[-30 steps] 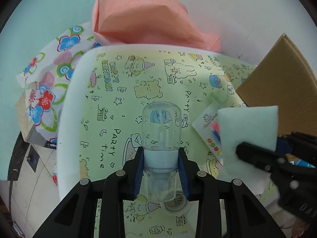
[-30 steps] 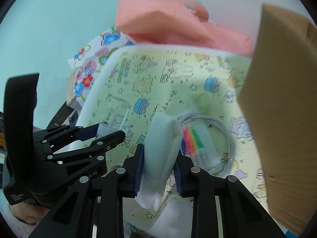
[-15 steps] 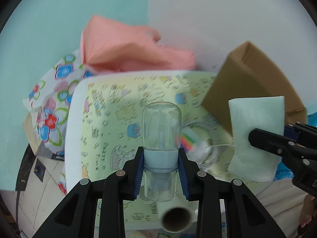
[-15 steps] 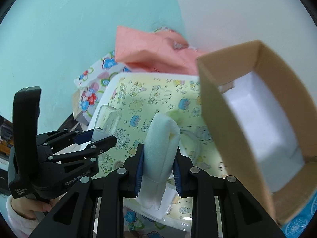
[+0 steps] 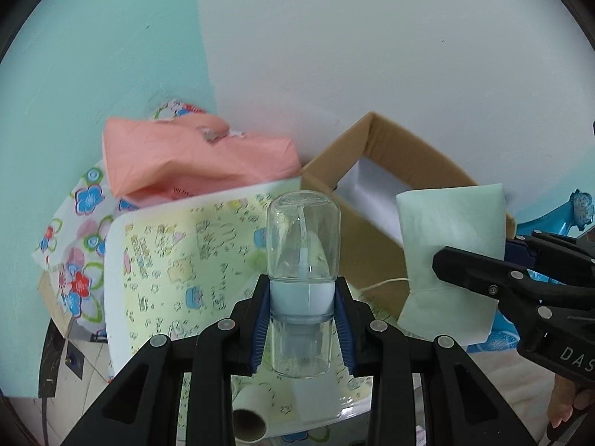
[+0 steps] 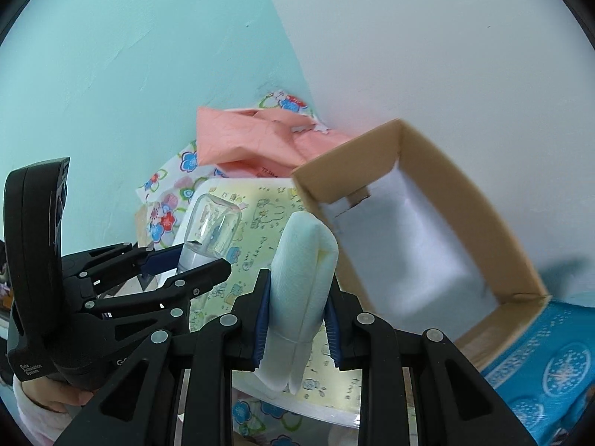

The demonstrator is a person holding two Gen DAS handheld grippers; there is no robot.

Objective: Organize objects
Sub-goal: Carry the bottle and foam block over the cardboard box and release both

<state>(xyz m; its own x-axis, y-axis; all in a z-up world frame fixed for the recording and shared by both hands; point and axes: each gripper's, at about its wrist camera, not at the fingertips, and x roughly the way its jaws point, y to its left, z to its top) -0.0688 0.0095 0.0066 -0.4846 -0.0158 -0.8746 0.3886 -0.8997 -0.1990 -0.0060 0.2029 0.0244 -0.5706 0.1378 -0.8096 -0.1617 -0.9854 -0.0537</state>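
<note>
My left gripper (image 5: pixel 302 321) is shut on a clear spray bottle (image 5: pixel 302 260) with a pale blue collar, held up above the yellow patterned tray (image 5: pixel 178 260). The bottle also shows in the right wrist view (image 6: pixel 212 234). My right gripper (image 6: pixel 295 323) is shut on a folded pale green tissue pack (image 6: pixel 303 278), which also shows in the left wrist view (image 5: pixel 452 260). An open cardboard box (image 6: pixel 427 223) with a white inside stands to the right of the tray, just ahead of the tissue pack.
A pink paper bag (image 5: pixel 193 163) and a flowered cloth (image 5: pixel 78 245) lie behind and left of the tray. A cardboard tube (image 5: pixel 249 420) lies at the tray's near edge. A blue patterned cloth (image 6: pixel 546 368) lies under the box. Walls stand close behind.
Both grippers have lifted up and back from the tray with their objects still held. The open box has come into fuller view at the right.
</note>
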